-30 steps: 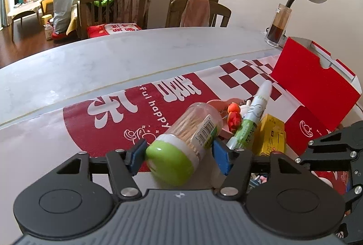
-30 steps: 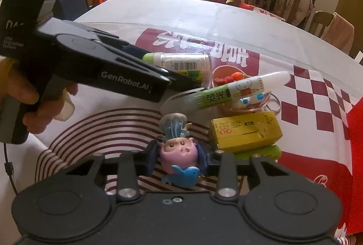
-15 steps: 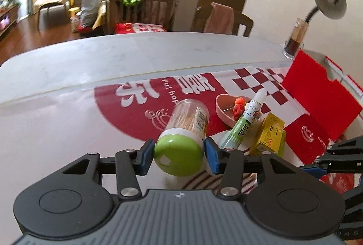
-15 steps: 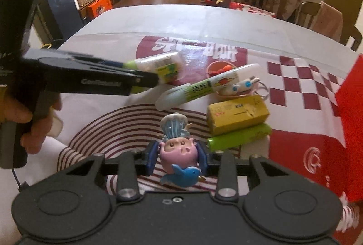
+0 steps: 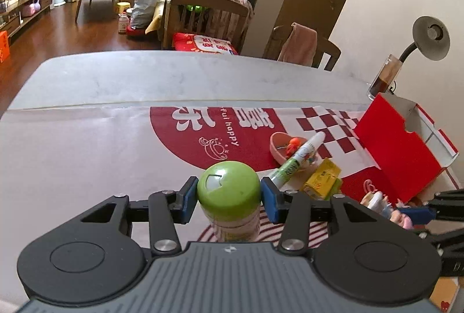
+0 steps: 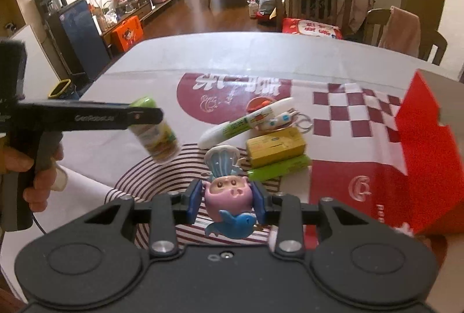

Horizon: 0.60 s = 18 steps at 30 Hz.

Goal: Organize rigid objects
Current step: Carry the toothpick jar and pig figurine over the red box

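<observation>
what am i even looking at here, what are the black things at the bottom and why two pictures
No robot here: a person holds a handheld two-finger gripper in each hand, and each picture comes from a camera on one gripper, looking along its fingers. The left gripper is clamped on a clear jar with a green lid, lifted off the table. The right gripper grips a pink pig toy. On the table, over a red and white cloth, lie a white marker, a yellow box, a green tube and a pink dish. A red box stands on the right.
</observation>
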### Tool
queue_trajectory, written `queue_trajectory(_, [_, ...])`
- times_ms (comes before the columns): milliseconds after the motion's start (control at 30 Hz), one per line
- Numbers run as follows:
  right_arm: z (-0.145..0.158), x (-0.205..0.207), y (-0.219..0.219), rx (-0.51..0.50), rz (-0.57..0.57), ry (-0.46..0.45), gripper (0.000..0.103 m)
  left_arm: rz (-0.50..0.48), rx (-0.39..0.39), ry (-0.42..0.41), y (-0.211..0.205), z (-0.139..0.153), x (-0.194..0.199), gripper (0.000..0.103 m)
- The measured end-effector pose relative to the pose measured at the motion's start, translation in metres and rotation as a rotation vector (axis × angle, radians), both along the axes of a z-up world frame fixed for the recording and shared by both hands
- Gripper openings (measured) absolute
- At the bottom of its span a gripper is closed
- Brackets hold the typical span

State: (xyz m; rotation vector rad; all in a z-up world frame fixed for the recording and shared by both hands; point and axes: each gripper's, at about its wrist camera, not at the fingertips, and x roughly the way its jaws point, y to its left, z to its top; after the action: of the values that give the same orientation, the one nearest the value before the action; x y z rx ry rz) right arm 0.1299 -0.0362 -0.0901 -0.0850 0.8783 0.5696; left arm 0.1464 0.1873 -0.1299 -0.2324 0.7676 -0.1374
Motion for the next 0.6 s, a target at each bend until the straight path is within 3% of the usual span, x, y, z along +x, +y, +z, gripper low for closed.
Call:
queue_trajectory(267, [0.027,-0.003,-0.049,0.012,-0.029,-0.019,0.036,-0.017,-0.024,-0.017,-0.027,0.042,-0.023,0.045])
queue_trajectory(600, [0.044,0.012,-0.114,0.012,-0.071,-0.046,0.036,-0.112,-0.005,-0.039,-0.098,0.086,-0.024,0.045])
